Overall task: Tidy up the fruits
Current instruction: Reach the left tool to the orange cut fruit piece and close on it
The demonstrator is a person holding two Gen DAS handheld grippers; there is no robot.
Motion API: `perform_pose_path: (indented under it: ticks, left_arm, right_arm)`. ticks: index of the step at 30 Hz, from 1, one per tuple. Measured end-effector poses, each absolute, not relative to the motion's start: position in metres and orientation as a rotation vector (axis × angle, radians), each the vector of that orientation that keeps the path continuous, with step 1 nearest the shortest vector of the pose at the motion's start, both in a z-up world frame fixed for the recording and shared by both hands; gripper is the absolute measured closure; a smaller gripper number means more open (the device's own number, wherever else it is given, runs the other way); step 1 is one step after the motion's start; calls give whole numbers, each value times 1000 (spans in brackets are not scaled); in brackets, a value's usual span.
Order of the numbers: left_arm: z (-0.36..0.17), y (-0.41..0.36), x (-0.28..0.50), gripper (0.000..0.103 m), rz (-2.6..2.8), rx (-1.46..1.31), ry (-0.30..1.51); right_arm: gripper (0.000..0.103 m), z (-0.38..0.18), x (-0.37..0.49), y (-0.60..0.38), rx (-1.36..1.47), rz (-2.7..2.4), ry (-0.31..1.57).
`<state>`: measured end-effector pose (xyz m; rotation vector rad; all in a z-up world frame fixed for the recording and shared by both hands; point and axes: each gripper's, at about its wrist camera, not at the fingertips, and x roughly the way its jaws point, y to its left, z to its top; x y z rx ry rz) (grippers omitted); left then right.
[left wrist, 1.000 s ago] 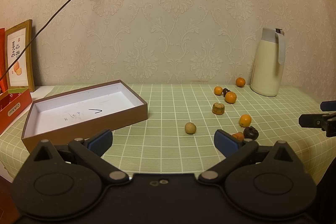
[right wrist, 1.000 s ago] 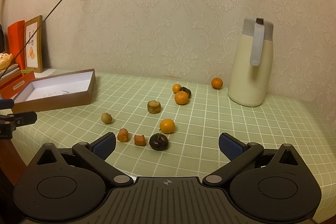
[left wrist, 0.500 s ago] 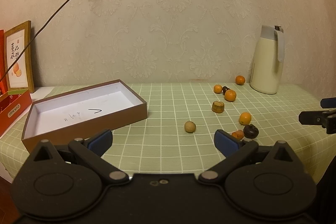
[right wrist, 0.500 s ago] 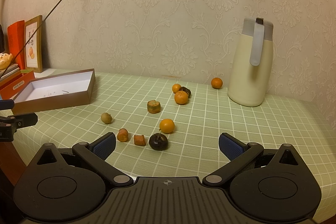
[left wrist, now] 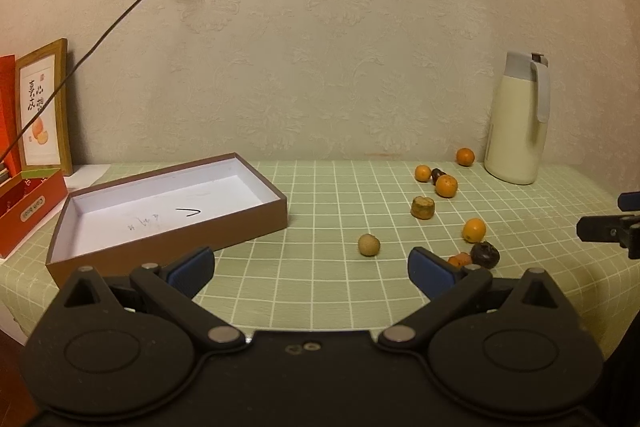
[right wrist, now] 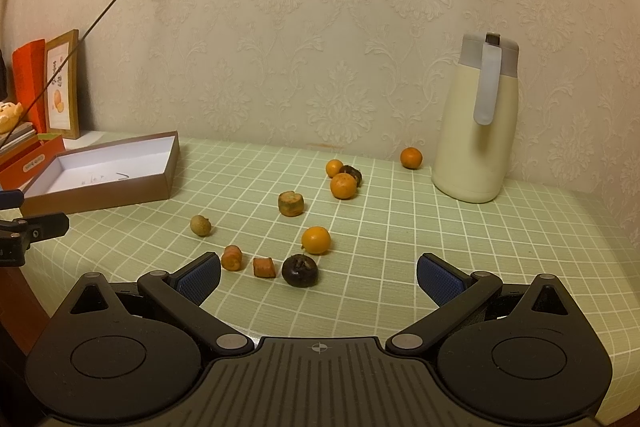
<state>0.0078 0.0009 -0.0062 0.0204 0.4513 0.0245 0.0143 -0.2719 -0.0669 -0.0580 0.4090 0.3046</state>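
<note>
Fruits scattered on checked green tablecloth [right wrist: 440, 247]; both tongs spread, holding nothing.

Left to right: shallow brown cardboard box [right wrist: 108, 171] with white lining; left gripper [left wrist: 310, 269] wide apart; round tan longan [right wrist: 200, 225]; two cut orange chunks [right wrist: 231, 257]; wrinkled dark fruit [right wrist: 300, 270]; smooth glossy tangerine [right wrist: 315, 239]; right gripper [right wrist: 318, 277] wide apart; cream cylindrical thermos jug [right wrist: 476, 123] by the wall.

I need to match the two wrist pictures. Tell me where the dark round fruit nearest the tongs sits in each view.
Left wrist: dark fruit at lower right, beside the right tong tip, below an orange.
Right wrist: dark fruit at lower centre, below that orange.
Shared landmark: cream jug by the wall.
</note>
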Motion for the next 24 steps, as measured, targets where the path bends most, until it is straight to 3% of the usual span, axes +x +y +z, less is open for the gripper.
perform_pose_path:
  ticks: [3, 5, 9, 12, 19, 22, 24]
  left_arm:
    - [-14, -9, 19, 10, -16, 48, 479]
    - [-22, -19, 30, 24, -47, 64, 505]
    - [-38, -35, 50, 34, -86, 80, 547]
    - [-48, -43, 65, 51, -106, 77, 572]
    - [-63, -64, 90, 54, -146, 75, 597]
    - [-69, -72, 100, 63, -156, 71, 605]
    - [-73, -77, 108, 64, -160, 70, 616]
  right_arm:
    - [0, -66, 19, -276, -42, 284, 404]
    - [0, -67, 24, -277, -37, 265, 406]
    - [0, -71, 36, -281, -36, 224, 422]
    - [0, -73, 43, -287, -29, 213, 426]
    - [0, -77, 55, -294, -13, 200, 436]
    - [0, -79, 62, -296, -9, 192, 442]
    - [0, -81, 66, -299, -1, 187, 445]
